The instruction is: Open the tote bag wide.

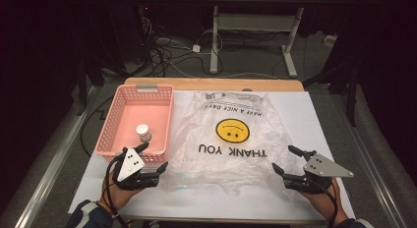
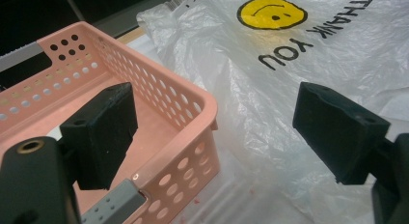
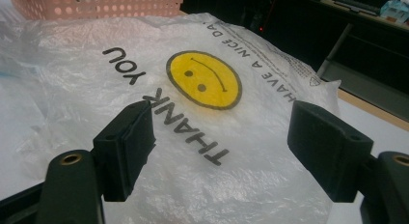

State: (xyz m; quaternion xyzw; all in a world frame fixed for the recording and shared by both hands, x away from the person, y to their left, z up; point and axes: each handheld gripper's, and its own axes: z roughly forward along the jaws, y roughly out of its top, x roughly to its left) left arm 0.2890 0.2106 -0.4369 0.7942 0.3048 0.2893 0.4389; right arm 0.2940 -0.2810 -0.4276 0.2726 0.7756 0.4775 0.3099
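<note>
From above, the bag (image 1: 231, 139) lies flat on the bench (image 1: 324, 115), its smiley and "THANK YOU" print facing up, and nothing seems to be inside it yet. The basket (image 1: 113, 120) sits just beside it on the left, with a small white-capped jar (image 1: 143, 132) standing in it. The left gripper (image 1: 155, 156) hovers at the basket's near corner, jaws apart and empty; the right gripper (image 1: 285, 159) hangs open at the bag's near right edge, holding nothing either. Along the left gripper (image 2: 212, 132), the jaws stand wide, one over the basket (image 2: 193, 108) and one over the bag (image 2: 251, 89), touching neither as far as I can tell. Along the right gripper (image 3: 222, 147), the open jaws frame the bag (image 3: 241, 185) close below. My guess is the work has barely begun: the bag is unopened, the jar untouched, and all the packing is left.
</note>
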